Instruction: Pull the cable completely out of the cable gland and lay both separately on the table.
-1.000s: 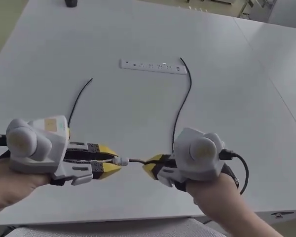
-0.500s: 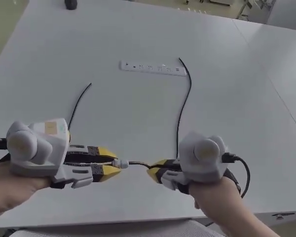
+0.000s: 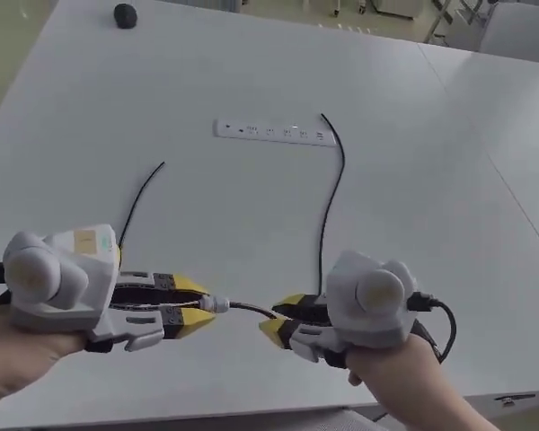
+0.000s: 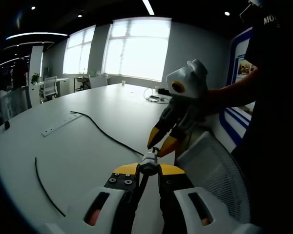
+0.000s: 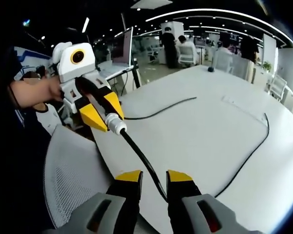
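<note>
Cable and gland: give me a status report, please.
Left hand-held gripper shut on gland. Right hand-held gripper shut on cable. Cable not yet out of gland. Loose wire on table, well apart.

The cable gland (image 3: 219,305) sits mostly buried between the yellow tips of the left gripper (image 3: 204,311), only its white end poking out. The cable (image 5: 139,153) vanishes between the jaws of the right gripper (image 5: 155,176). That dark object (image 3: 124,14) at the far end of the table (image 3: 413,197) is too small to name.
</note>
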{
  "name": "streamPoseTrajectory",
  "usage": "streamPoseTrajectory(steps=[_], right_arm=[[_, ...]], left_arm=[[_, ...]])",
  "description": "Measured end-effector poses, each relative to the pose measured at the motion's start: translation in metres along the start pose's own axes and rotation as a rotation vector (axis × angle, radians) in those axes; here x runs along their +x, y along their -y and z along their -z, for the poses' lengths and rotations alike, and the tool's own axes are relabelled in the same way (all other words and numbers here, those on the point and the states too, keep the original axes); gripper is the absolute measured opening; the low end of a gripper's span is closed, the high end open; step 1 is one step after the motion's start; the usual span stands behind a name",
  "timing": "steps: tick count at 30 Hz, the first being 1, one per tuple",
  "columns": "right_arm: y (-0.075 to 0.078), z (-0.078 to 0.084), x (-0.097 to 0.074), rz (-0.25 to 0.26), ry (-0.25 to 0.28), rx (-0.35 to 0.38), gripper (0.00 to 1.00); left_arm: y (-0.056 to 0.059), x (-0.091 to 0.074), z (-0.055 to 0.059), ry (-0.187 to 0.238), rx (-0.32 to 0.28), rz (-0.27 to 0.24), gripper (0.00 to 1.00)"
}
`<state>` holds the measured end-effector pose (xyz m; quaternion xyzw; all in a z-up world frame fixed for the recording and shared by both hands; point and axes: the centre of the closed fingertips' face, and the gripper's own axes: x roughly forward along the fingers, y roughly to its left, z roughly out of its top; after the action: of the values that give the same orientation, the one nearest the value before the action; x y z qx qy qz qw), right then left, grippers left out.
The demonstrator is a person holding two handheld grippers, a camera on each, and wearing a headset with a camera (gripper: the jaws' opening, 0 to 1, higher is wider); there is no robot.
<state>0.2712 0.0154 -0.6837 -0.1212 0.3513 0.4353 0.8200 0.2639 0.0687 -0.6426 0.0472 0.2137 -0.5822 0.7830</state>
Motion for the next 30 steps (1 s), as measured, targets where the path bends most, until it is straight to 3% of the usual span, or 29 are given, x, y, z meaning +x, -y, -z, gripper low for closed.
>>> streamPoseTrajectory(steps=[4,8,15,24,30], right_arm=[[-0.011,-0.020,-0.004,0.022,0.024,-0.124,0.20],[-0.016,-0.029,-0.004,0.052,-0.006,-0.223,0.19],[-0.030,-0.037,0.003,0.036,-0.041,-0.347,0.14],[-0.032,-0.037,0.008,0.036,-0.050,-0.394,0.02],[-0.030,-0.035,0.009,0.041,-0.049,-0.346,0.01]], left_arm=[[0.000,0.000,-0.001,0.002,-0.003,0.000,0.15],[0.001,0.001,0.000,-0.003,-0.002,0.003,0.15],[0.003,0.002,-0.001,-0.006,-0.002,0.008,0.15],[0.003,0.002,0.000,-0.004,-0.012,0.005,0.15],[0.004,0.003,0.001,-0.003,-0.016,0.009,0.15]])
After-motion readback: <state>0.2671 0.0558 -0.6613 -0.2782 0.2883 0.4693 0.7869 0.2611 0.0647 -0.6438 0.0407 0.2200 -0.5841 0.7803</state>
